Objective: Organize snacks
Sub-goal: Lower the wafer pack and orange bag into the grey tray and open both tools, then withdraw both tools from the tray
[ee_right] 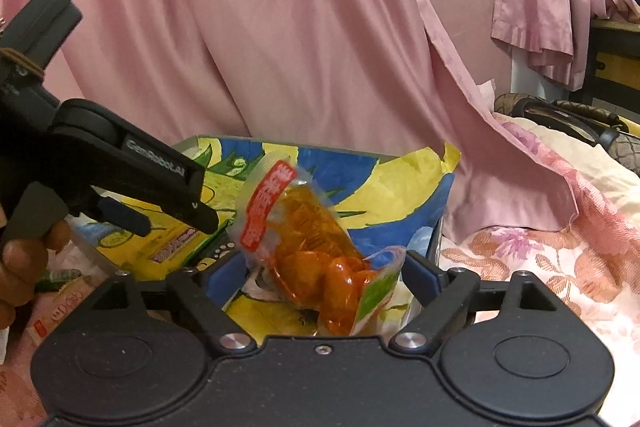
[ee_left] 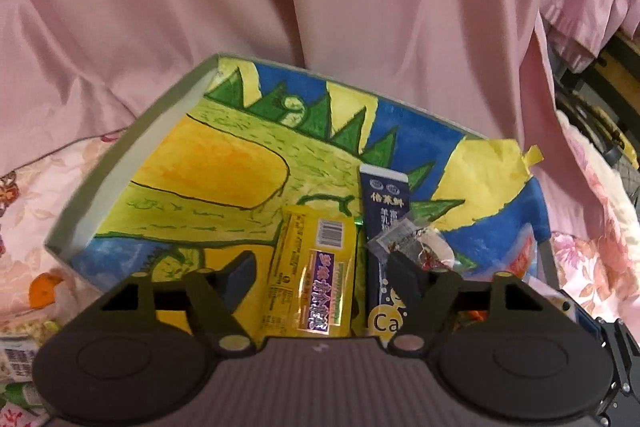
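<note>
A shallow box (ee_left: 132, 147) lined with a painted green, yellow and blue drawing lies on floral bedding. In the left wrist view a yellow snack bar (ee_left: 312, 267), a dark blue sachet (ee_left: 384, 203) and a small clear-wrapped snack (ee_left: 420, 247) lie inside it. My left gripper (ee_left: 320, 259) is open over the yellow bar, and its fingers stand clear of the wrapper on both sides. In the right wrist view my right gripper (ee_right: 320, 267) is open at the box's (ee_right: 438, 199) near corner. A clear packet of orange snacks (ee_right: 320, 247) stands tilted and blurred between its fingers. The left gripper (ee_right: 174, 225) shows at the left.
Pink fabric (ee_left: 320, 7) hangs close behind the box. Floral bedding (ee_right: 540, 267) surrounds it. More snack packets (ee_left: 20, 347) lie outside the box at the lower left. A person's hand (ee_right: 20, 259) holds the left gripper. A bag (ee_right: 560, 115) sits at the far right.
</note>
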`<state>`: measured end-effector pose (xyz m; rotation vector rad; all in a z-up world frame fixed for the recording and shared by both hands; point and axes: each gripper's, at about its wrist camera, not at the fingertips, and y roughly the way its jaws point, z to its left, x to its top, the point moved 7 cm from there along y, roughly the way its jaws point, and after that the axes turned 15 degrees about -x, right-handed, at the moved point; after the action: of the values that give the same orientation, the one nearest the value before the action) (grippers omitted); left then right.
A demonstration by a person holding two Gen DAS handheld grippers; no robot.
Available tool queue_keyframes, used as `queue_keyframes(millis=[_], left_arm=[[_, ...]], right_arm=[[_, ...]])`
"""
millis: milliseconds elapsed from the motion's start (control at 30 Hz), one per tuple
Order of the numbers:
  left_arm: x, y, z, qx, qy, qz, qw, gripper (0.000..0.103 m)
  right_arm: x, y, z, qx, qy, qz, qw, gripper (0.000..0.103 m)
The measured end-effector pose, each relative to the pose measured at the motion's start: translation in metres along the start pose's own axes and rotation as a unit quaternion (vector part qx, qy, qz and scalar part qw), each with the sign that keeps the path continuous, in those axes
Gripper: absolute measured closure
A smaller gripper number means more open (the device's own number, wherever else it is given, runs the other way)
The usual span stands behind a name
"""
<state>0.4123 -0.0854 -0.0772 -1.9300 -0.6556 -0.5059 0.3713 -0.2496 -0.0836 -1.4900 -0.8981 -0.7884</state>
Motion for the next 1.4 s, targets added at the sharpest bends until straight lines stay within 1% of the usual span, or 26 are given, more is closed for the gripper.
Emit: queue_keyframes(millis=[33, 100, 233, 267, 333, 467, 567, 700, 800, 967, 1133, 1267, 1333, 1400], left_arm=[[0.0, -0.005, 0.0, -0.002, 0.0, -0.007, 1.0, 0.022], [0.001, -0.019, -0.002, -0.009, 0.004, -0.024, 0.9997, 0.018], [0.002, -0.053, -0.005, -0.008, 0.018, -0.068, 0.9975, 0.008], [0.002, -0.063, -0.006, -0.008, 0.022, -0.079, 0.9966, 0.007], [0.002, -0.083, -0.009, -0.006, 0.033, -0.101, 0.9943, 0.003], [-0.002, -0.123, -0.01, -0.001, 0.05, -0.138, 0.9891, 0.001], [-0.01, -0.15, -0.011, 0.002, 0.063, -0.157, 0.9856, 0.001], [-0.029, -0.183, -0.009, 0.022, 0.074, -0.175, 0.9814, 0.0], [-0.048, -0.208, -0.005, 0.026, 0.078, -0.19, 0.9784, 0.0], [-0.077, -0.237, 0.006, 0.033, 0.085, -0.202, 0.9751, 0.0], [-0.103, -0.256, 0.019, 0.038, 0.079, -0.205, 0.9748, 0.0], [-0.126, -0.263, 0.029, 0.042, 0.067, -0.199, 0.9769, 0.0], [-0.139, -0.263, 0.031, 0.038, 0.074, -0.185, 0.9792, 0.0], [-0.152, -0.263, 0.032, 0.04, 0.091, -0.173, 0.9799, 0.0]], right_arm=[[0.001, -0.002, 0.0, 0.0, 0.001, -0.002, 1.0, 0.014], [0.005, -0.008, 0.0, -0.001, 0.003, -0.011, 1.0, 0.009], [0.015, -0.029, 0.0, -0.004, 0.006, -0.044, 0.999, 0.005], [0.018, -0.034, -0.001, -0.006, 0.009, -0.051, 0.999, 0.002], [0.023, -0.051, -0.003, -0.009, 0.014, -0.071, 0.997, 0.001], [0.033, -0.085, -0.006, -0.01, 0.022, -0.102, 0.995, 0.001], [0.04, -0.109, -0.007, -0.015, 0.029, -0.122, 0.992, 0.001], [0.042, -0.145, -0.008, -0.019, 0.047, -0.145, 0.988, 0.001], [0.037, -0.167, -0.004, -0.02, 0.046, -0.149, 0.987, 0.001], [0.027, -0.2, 0.005, -0.018, 0.042, -0.154, 0.987, 0.001], [0.012, -0.227, 0.01, -0.019, 0.051, -0.149, 0.987, 0.001], [-0.002, -0.238, 0.016, -0.023, 0.049, -0.132, 0.99, 0.001], [-0.01, -0.241, 0.02, -0.029, 0.042, -0.119, 0.992, 0.001], [-0.017, -0.244, 0.023, -0.031, 0.038, -0.109, 0.993, 0.001]])
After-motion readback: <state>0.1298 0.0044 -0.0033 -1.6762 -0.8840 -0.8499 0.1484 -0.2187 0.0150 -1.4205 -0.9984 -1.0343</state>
